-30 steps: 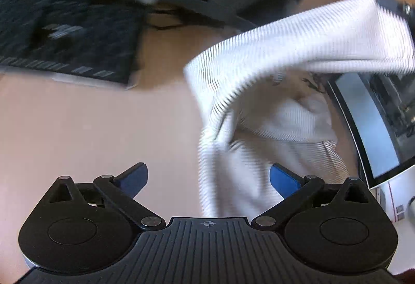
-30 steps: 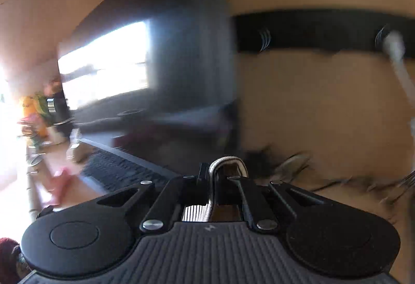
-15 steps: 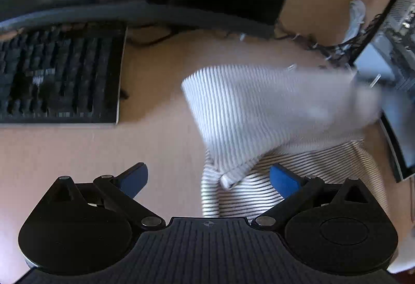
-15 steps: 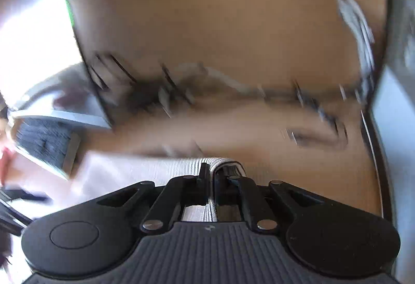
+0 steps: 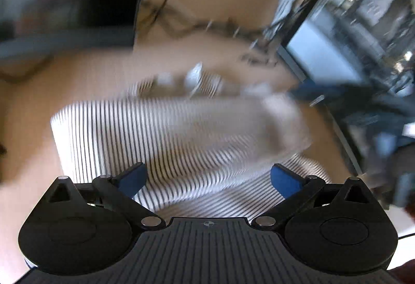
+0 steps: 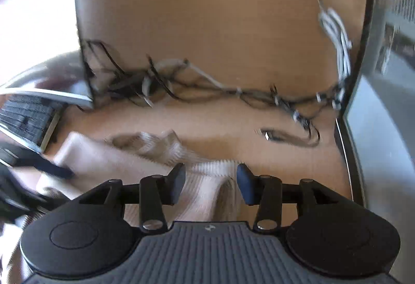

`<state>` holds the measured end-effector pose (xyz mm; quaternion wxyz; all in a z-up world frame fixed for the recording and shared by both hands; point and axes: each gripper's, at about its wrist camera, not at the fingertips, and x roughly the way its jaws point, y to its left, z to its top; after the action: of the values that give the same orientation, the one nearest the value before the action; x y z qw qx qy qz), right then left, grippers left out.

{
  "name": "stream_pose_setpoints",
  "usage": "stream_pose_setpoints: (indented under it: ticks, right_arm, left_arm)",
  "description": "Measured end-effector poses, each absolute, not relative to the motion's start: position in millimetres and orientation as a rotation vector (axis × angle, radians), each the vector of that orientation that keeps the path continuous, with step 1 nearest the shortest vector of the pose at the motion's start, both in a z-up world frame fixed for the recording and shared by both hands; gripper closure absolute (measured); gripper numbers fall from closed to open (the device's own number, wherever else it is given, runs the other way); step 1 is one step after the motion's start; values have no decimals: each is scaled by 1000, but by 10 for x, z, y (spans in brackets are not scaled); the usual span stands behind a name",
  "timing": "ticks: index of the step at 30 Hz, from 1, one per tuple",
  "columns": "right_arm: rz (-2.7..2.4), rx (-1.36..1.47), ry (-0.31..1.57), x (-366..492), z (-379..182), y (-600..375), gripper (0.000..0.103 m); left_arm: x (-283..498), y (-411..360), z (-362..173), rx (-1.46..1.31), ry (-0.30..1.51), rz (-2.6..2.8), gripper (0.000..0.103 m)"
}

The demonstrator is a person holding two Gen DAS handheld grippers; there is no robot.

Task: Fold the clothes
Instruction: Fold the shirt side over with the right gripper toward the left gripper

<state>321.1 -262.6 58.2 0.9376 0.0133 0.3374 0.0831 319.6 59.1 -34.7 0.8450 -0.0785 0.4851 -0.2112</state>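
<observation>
On desk (image 6: 233, 123): striped garment (image 5: 166, 133), folded over, blurred.
Left gripper (image 5: 207, 177): jaws wide, cloth below and between, no grip.
Right gripper (image 6: 210, 177): jaws apart, cloth bunched between, not pinched.

Landmark: shirt (image 6: 145, 162) on table (image 6: 233, 125). Bare table strip just beyond shirt, passable. Further beyond, cable tangle (image 6: 207, 86) runs across, snag risk. Keyboard (image 6: 26, 115) and monitor base block left of shirt; second monitor (image 6: 376, 128) walls off right. Left view: open table (image 5: 26, 115) left of shirt, blurred right gripper (image 5: 337, 97) at shirt's far-right corner.
</observation>
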Motion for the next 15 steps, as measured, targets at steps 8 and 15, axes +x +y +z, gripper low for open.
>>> stream_pose_setpoints:
  ticks: [8,15]
  right_arm:
    - [222,174,821,3313,-55,-2516,55]
    - [292,169,818,3300,-89,-2320,0]
  left_arm:
    - [3209,793,-396,-283,1006,-424,0]
    - [3240,942,-415,-363,979,-366,0]
